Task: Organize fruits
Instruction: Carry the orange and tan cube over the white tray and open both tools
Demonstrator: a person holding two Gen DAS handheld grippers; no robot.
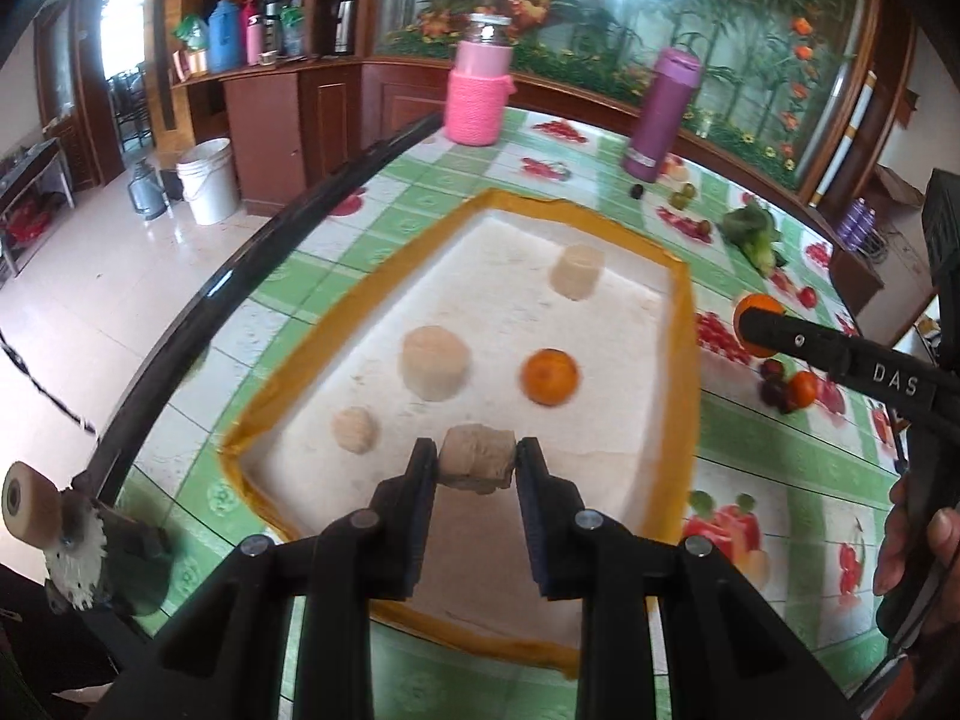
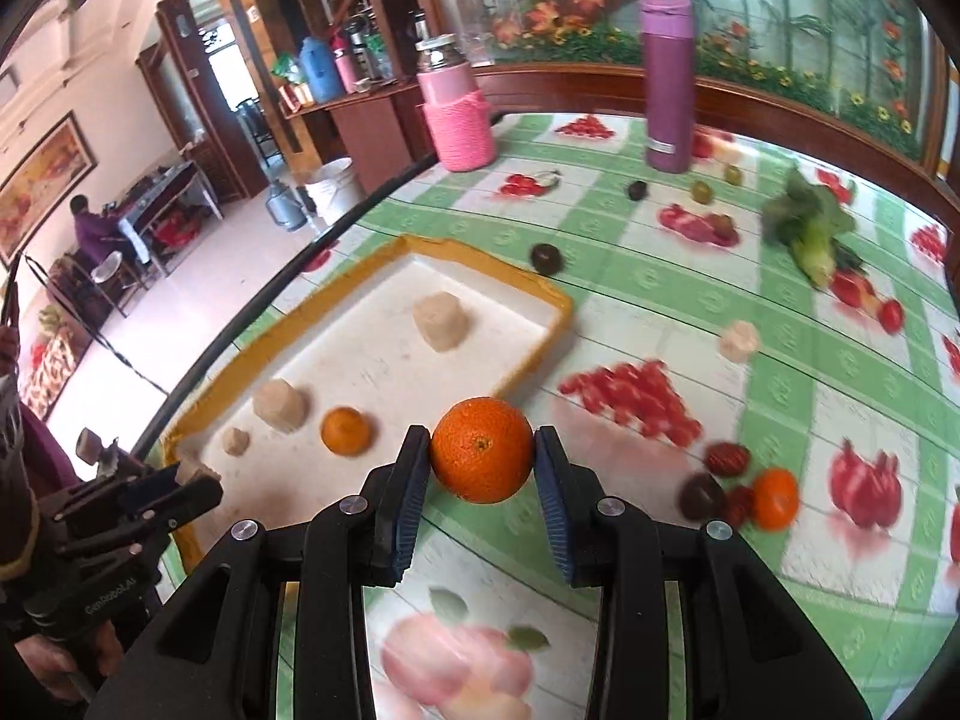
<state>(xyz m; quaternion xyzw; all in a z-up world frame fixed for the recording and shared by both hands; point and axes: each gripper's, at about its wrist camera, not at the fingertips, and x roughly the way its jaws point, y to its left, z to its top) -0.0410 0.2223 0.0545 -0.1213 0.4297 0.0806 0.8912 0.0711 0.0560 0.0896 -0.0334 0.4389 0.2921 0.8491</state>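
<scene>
With one orange (image 1: 549, 376) and three pale lumps already in the tray (image 1: 678, 324), the left hand-held gripper (image 1: 477, 462) grips a beige lump (image 1: 477, 459) over its near edge, the right hand-held gripper (image 2: 483, 459) clamps an orange (image 2: 482, 450) beside it, and more fruit waits on the counter (image 2: 780, 396)

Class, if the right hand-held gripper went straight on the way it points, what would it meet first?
Probably the tablecloth just right of the tray's yellow rim; depth is unclear. It carries an orange.

Floor: pale glossy tiles (image 1: 78, 276)
Wall: flower mural (image 2: 780, 18)
Furniture: dark wooden cabinet (image 1: 264, 132)
Light: bright window (image 1: 123, 18)
</scene>
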